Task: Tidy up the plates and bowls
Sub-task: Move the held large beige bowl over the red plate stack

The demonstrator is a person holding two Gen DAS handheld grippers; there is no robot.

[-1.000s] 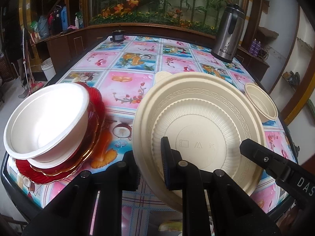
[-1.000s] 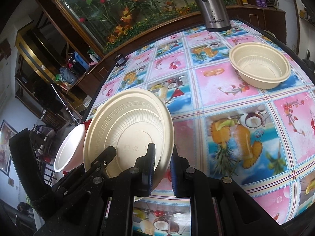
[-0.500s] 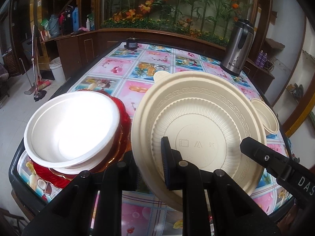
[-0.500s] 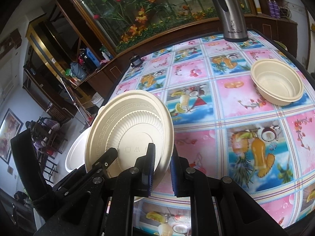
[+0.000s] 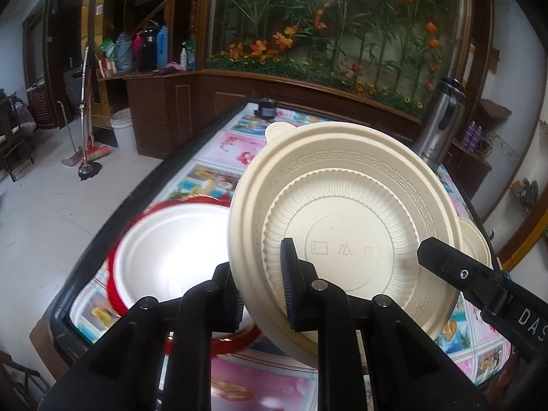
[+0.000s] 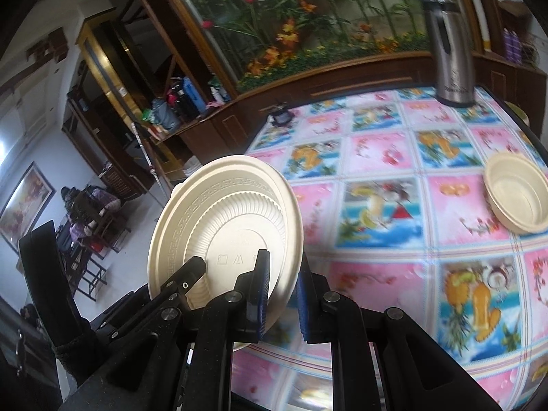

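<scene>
the cream plate (image 5: 346, 205) looks like matt moulded plastic, ribbed, with an embossed key pattern round its rim. the white bowl (image 5: 171, 250) is smooth and faintly glossy. the surface (image 6: 394, 205) wears a glossy printed covering. the jug (image 6: 448, 51) is brushed metal. both tools' arms are matt black plastic.

Table in fruit-print cloth (image 6: 376, 212), cream bowl (image 6: 517, 202), steel flask (image 6: 450, 48), red plates (image 5: 114, 287) stacked at edge
</scene>
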